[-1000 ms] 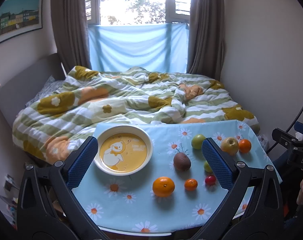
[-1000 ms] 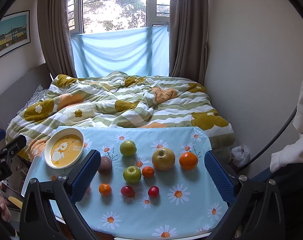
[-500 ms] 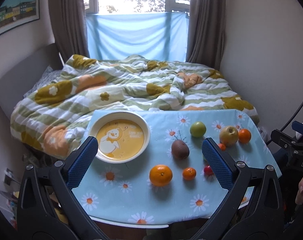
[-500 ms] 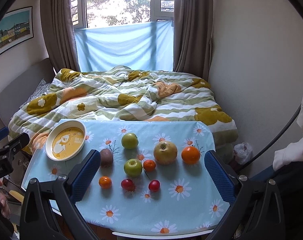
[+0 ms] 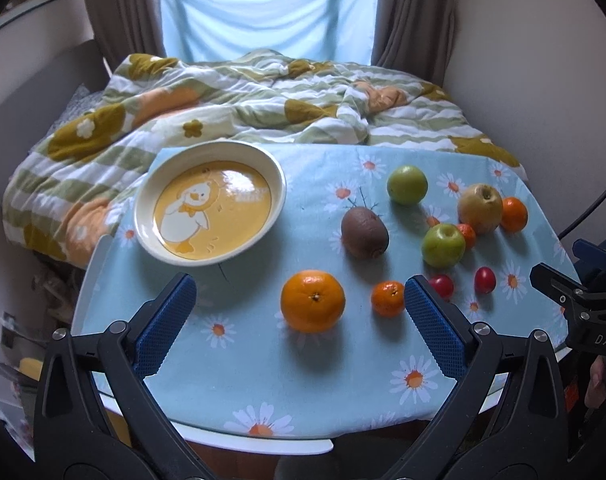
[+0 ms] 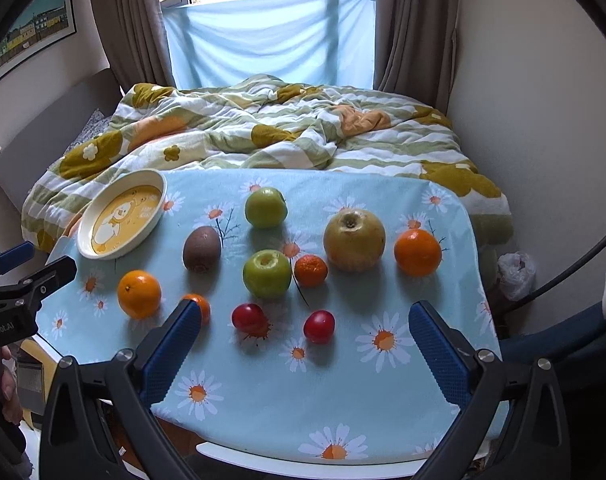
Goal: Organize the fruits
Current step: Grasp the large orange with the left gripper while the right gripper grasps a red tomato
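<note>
A cream plate with a yellow duck picture [image 5: 211,204] sits at the table's left; it also shows in the right wrist view [image 6: 121,216]. Fruits lie loose on the daisy cloth: a large orange [image 5: 312,301], a small mandarin [image 5: 388,298], a kiwi [image 5: 364,233], two green apples [image 6: 266,274] [image 6: 265,207], a yellow pear-like fruit [image 6: 354,245], another orange [image 6: 417,252], a small mandarin [image 6: 310,270] and two red cherry tomatoes [image 6: 247,317] [image 6: 319,326]. My left gripper [image 5: 301,312] is open, low over the large orange. My right gripper [image 6: 305,344] is open and empty, near the tomatoes.
The small table with the blue daisy cloth [image 6: 263,392] stands against a bed with a striped flower quilt [image 6: 271,128]. A wall is on the right, curtains and a window behind. The other gripper shows at each view's edge [image 5: 583,312] [image 6: 19,292].
Both grippers have moved forward and down toward the table, so the fruits look larger and closer. Both stay open. No fruit has moved.
</note>
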The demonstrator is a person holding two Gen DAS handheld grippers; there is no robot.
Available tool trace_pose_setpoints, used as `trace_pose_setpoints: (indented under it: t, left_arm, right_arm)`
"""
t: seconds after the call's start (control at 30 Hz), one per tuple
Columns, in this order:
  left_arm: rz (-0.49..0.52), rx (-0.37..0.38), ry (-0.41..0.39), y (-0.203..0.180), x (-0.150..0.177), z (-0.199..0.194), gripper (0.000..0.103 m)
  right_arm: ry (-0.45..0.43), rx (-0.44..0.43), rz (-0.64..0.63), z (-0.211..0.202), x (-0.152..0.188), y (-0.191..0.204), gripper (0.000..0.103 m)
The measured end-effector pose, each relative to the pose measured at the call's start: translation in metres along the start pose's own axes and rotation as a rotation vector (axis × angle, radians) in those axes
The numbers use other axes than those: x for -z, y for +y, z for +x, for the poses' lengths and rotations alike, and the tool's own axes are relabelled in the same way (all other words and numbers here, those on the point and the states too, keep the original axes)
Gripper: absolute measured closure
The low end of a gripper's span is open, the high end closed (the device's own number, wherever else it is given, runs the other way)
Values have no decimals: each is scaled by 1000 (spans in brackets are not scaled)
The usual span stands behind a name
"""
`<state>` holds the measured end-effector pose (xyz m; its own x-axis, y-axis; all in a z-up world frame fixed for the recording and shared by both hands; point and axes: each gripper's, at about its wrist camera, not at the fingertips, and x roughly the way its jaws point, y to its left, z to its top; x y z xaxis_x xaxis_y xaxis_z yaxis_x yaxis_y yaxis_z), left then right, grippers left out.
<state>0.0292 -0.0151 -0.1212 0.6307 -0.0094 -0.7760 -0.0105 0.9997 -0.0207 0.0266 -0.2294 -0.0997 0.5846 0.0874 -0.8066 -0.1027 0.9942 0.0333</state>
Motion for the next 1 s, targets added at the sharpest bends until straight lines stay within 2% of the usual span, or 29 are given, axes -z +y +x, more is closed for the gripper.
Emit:
trace_pose_setpoints:
  t: [0.33,0.43,0.5,0.67,0.77,1.0]
  left_arm:
    - [9,2,97,-9,26,65,2]
    - [4,0,116,-10,31,78,7]
    - [0,-1,136,-12,33,86,15]
    - [-14,-3,165,-11,35,98,16]
    - [-17,-2,193,-11,35,106,36]
    - [-29,2,197,-11,38,107,37]
  right_arm:
    - [104,2,-10,56,32,-10,1]
    - [123,8,-30,67,35,-9,7]
    - [132,7,-37,73,36,-11,11]
    - [156,6,-47,84,38,-13,19]
    - [165,4,-54,89,38,-12,24]
    - [180,-21,-74,99,34,-11,37]
